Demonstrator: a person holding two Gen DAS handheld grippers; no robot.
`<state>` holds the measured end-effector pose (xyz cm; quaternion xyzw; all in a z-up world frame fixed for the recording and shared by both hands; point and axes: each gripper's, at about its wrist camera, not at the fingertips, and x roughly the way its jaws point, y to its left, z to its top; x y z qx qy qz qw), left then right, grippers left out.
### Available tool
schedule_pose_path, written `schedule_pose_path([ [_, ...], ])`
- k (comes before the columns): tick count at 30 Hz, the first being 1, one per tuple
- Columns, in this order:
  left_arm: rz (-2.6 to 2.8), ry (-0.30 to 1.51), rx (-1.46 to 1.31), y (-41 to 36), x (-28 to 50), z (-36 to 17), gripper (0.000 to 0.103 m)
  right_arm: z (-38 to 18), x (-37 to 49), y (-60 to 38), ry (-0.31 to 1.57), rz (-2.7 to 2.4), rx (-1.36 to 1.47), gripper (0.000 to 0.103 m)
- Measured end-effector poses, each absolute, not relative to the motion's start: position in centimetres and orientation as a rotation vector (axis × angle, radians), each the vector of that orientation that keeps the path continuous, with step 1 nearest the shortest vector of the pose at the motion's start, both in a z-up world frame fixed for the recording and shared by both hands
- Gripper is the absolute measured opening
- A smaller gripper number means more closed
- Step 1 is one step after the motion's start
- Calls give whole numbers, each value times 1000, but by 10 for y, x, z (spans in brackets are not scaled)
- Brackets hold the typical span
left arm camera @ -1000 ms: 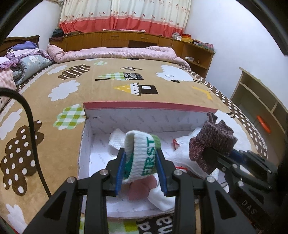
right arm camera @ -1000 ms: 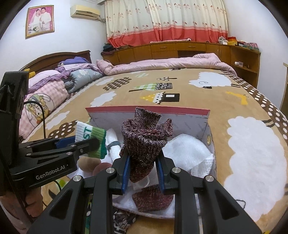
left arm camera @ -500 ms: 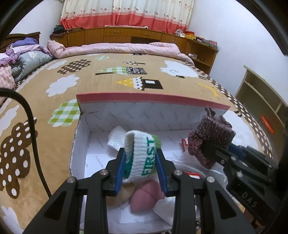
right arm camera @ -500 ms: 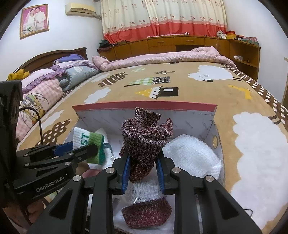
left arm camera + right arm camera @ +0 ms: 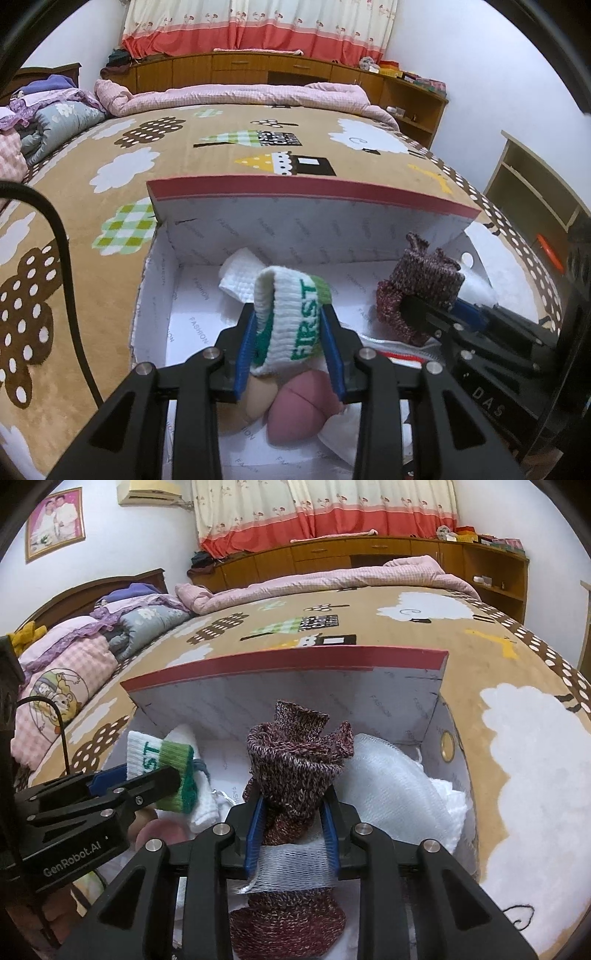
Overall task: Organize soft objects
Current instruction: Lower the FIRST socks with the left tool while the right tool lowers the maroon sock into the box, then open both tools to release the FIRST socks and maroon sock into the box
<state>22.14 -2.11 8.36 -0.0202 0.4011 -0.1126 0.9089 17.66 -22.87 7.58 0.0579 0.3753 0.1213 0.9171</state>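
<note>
**Q:** Since a second ago, what has moved?

**A:** Both hands have sunk toward the bed (image 5: 92, 206) and the open cardboard box (image 5: 310, 192) lying on it; the box now fills more of each view, and its white floor sits closer under the tongs. I judge the 2 socks are about to be set down inside, so this step of tidying the soft things looks nearly done.

**Q:** What do the tongs hold?

**A:** The left tongs (image 5: 290, 332) are pinching a white sock (image 5: 291, 317) with a green band and green lettering. The right tongs (image 5: 291, 816) are pinching a maroon knitted sock (image 5: 295, 771), along with a strip of white mesh.

**Q:** Where are the socks, and how do they point?

**A:** Both hang over the box interior, not yet resting on it. The white sock is folded, its fold uppermost, long axis roughly upright and tipped slightly away. The maroon sock also stands upright, open cuff on top, its foot end trailing below the tongs onto the white cloth (image 5: 399, 786).

**Q:** Anything smaller below?

**A:** 2 rounded soft pieces, beige (image 5: 258, 402) and pink (image 5: 299, 410), lie under the left tongs.
</note>
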Motion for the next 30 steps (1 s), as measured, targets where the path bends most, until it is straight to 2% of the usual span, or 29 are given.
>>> schedule_pose_path([
  [5,-229,825,-34,-24,219,83,36,77,176,-229,765,250,125,33],
  [16,-221,831,-27,-25,218,85,65,89,167,-231,725,227,119,46],
  [19,-230,826,-19,-27,214,88,66,92,163,-234,712,224,122,49],
  [30,-227,816,-3,-30,200,100,66,107,147,-239,686,219,127,49],
])
